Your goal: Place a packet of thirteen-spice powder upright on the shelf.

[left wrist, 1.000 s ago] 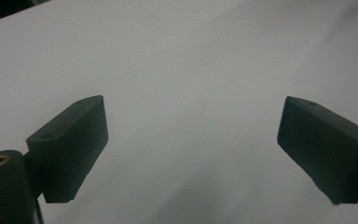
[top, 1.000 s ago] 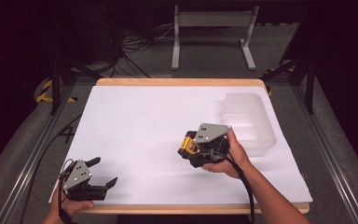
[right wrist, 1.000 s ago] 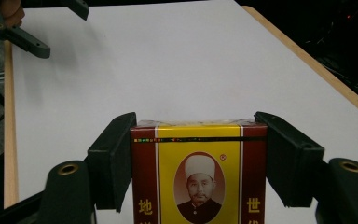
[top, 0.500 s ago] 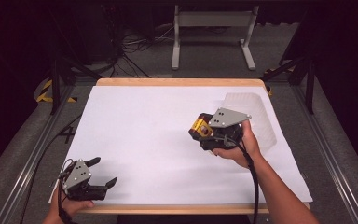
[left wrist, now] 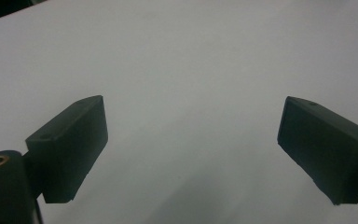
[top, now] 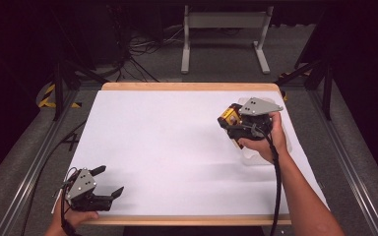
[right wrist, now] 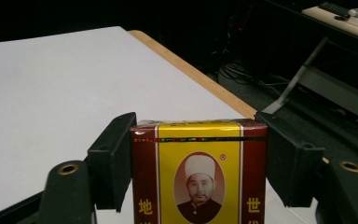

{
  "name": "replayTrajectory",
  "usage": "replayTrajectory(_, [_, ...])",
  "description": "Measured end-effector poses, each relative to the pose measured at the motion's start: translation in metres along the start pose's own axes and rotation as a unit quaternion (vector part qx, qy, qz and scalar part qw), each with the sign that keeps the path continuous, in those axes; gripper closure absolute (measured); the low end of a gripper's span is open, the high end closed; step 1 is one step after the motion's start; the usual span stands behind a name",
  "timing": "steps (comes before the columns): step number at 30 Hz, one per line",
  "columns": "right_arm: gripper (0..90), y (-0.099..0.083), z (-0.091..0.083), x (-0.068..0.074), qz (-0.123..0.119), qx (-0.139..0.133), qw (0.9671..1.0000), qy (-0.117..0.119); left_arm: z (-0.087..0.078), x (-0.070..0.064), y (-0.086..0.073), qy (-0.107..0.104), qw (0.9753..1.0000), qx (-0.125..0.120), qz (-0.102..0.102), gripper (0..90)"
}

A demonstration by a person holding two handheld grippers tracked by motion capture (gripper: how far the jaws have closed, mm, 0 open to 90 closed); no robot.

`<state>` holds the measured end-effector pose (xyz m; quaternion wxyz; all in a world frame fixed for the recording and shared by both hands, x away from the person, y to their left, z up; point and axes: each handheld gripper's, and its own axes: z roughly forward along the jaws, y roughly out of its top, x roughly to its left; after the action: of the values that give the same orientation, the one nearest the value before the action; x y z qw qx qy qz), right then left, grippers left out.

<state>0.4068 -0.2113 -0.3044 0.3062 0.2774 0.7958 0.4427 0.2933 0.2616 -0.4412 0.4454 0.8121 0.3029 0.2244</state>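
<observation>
A small box (top: 229, 117) with a yellow front, dark red side bands and a printed portrait is clamped between the jaws of my right gripper (top: 226, 121). It hangs above the right side of the white table (top: 167, 142). In the right gripper view the box (right wrist: 199, 177) stands upright, and the right gripper (right wrist: 198, 135) presses on both its sides. My left gripper (top: 110, 180) rests at the table's near left corner, open. In the left gripper view the left gripper (left wrist: 191, 140) has bare white table between its jaws.
A clear plastic tray (top: 253, 158) lies on the table under the right hand, mostly hidden by it. The table's wooden edge (top: 187, 86) runs along the far side. Beyond it stand a grey metal frame (top: 224, 19) and floor cables (top: 142, 46).
The right gripper has carried the box away from the person and to the right, over the clear tray. The left gripper has stayed still and open.
</observation>
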Motion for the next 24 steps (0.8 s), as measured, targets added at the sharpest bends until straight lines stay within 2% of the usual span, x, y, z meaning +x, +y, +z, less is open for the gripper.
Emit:
replayTrajectory(5, [32.6, -0.003, 0.004, -0.015, 0.015, 0.002, 0.9995, -0.027, 0.0, 0.0, -0.001, -0.001, 1.0, 0.0, -0.001, 9.1])
replayTrajectory(11, [32.6, -0.008, 0.01, -0.031, 0.037, -0.003, 0.9967, -0.072, 0.0, 0.0, -0.001, -0.002, 1.0, 0.0, 0.0, 9.1])
replayTrajectory(14, [32.6, -0.011, 0.011, -0.036, 0.048, -0.004, 0.9957, -0.079, 0.0, 0.0, -0.001, -0.002, 1.0, 0.001, 0.001, 9.1])
replayTrajectory(20, [32.6, -0.019, 0.017, -0.05, 0.068, -0.001, 0.9915, -0.111, 0.0, 0.0, -0.001, -0.003, 1.0, 0.002, 0.003, 9.0])
replayTrajectory(24, [32.5, -0.025, 0.02, -0.058, 0.083, 0.006, 0.9894, -0.119, 0.0, 0.0, -0.001, -0.003, 1.0, 0.003, 0.004, 9.0])
